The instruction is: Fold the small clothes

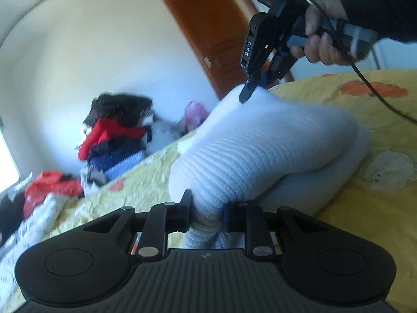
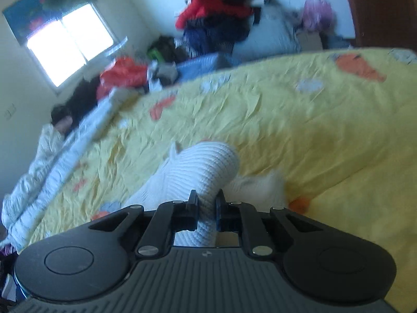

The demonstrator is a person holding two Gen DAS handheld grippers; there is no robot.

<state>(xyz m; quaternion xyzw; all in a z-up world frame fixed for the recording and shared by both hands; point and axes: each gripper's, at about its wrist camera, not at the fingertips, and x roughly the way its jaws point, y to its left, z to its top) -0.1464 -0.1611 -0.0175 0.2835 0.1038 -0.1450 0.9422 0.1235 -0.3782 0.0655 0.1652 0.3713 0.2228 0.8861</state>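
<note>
Both grippers, left gripper [image 1: 206, 208] and right gripper [image 2: 206, 204], are clamping their fingers on a white ribbed sock [image 1: 260, 151] mid-frame, over the crinkly yellow bedspread [image 1: 365, 208]; a clothes pile [image 1: 114, 135] is sitting at left by the wall, wooden door [image 1: 208, 34] up top.

Bright daylight from a blown-out window [image 2: 69, 43]; strong fisheye bending at edges, motion blur over the clothes pile [image 2: 219, 18].

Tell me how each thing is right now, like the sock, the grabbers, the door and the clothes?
White sock: lifted off the bed, pinched at both ends.
Left gripper: shut on the sock.
Right gripper: shut on the sock.
Yellow bedspread: spread out, wrinkled.
Clothes pile: heaped, unfolded.
Wooden door: closed.
</note>
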